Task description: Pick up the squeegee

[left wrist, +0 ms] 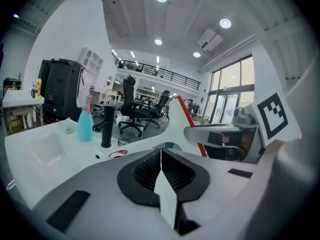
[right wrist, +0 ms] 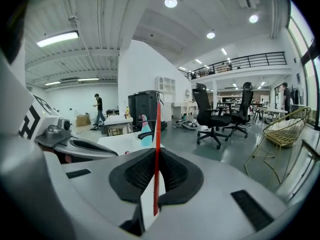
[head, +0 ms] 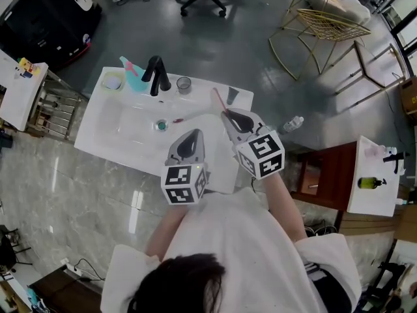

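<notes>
Squeegee [right wrist: 157,129]: was pinched by right gripper [right wrist: 156,169], held clear of sink [head: 130,132].
Left gripper [left wrist: 161,169]: jaws were pressed together, empty.
Progress: pickup looked done; nothing left.

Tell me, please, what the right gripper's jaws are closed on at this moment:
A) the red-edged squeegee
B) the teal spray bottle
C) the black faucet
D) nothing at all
A: in the right gripper view, the right gripper has its jaws pressed together on the thin, red-edged squeegee, which sticks up between them.
</notes>
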Available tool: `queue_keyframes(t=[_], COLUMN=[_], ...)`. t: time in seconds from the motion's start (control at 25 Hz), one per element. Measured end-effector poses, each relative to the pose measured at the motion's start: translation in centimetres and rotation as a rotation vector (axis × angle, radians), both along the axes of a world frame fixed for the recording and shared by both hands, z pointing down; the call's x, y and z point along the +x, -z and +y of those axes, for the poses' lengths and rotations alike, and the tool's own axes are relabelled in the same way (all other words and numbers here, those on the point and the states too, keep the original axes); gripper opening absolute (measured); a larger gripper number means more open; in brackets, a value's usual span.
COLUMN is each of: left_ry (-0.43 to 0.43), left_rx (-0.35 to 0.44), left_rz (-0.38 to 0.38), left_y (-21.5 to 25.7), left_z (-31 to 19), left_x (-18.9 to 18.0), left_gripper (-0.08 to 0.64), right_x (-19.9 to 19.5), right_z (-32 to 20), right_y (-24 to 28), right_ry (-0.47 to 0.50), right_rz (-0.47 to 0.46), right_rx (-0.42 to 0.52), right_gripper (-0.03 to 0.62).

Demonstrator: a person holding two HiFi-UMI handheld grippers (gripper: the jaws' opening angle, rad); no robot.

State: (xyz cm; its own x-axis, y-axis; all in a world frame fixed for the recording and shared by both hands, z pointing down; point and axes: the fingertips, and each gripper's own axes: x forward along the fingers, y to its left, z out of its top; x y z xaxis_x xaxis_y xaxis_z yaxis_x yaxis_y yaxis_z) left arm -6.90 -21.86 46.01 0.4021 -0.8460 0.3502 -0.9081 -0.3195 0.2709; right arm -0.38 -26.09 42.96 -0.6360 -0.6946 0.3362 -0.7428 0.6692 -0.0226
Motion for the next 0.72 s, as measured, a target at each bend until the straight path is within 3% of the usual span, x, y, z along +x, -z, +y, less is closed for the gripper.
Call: queue_keyframes(t=[0.72], left_ry=[-0.007], left_rx=[0.072], left_rz=[0.030], left_y=[2.2], left_z=[-1.5], left_x=[0.9], left_gripper=[0.028], right_x=[1.1], right_z=[1.8], right_y=[2.7], right_ry=[-0.250], right_rz=[0.054], right_rx=[0.195], right_gripper=[0.040])
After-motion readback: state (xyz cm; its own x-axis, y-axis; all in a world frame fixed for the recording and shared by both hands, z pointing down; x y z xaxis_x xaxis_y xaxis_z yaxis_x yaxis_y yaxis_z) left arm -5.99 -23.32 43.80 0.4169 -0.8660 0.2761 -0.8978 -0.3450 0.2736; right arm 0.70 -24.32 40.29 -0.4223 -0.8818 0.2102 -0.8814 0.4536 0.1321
